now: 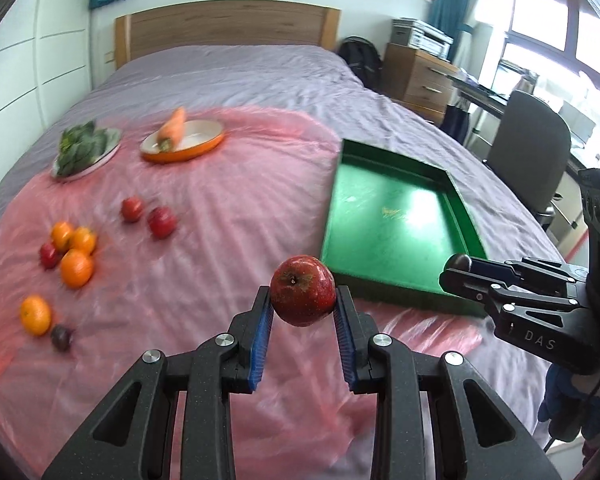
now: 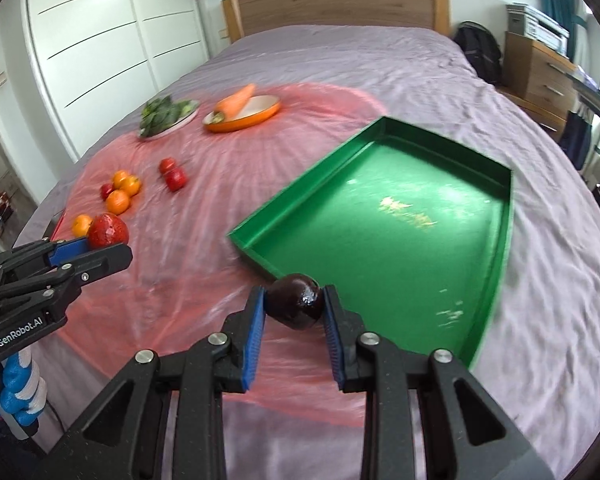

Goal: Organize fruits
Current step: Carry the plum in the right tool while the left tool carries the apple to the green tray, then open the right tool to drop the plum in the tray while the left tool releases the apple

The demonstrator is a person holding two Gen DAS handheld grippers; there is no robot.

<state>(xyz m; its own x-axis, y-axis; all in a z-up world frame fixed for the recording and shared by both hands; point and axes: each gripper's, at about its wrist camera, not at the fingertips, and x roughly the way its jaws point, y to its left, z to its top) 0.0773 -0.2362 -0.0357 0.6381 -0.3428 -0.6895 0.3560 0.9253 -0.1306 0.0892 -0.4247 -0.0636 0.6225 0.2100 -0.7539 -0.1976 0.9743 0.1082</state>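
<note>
My left gripper (image 1: 303, 304) is shut on a red apple (image 1: 303, 295), held above the pink sheet left of the green tray (image 1: 383, 224). The right wrist view shows this apple (image 2: 108, 230) and left gripper (image 2: 96, 246) at the left. My right gripper (image 2: 294, 304) is shut on a dark purple plum (image 2: 294, 300), just at the near corner of the green tray (image 2: 387, 216). In the left wrist view the right gripper (image 1: 459, 270) reaches in from the right over the tray's near edge. The tray holds no fruit.
On the pink sheet (image 1: 220, 240) lie several oranges (image 1: 76, 268), small red apples (image 1: 162, 222) and a dark plum (image 1: 62, 338). Farther back stand a plate of greens (image 1: 86, 148) and an orange dish with a carrot (image 1: 184, 140). Drawers and an office chair (image 1: 527, 148) stand right of the bed.
</note>
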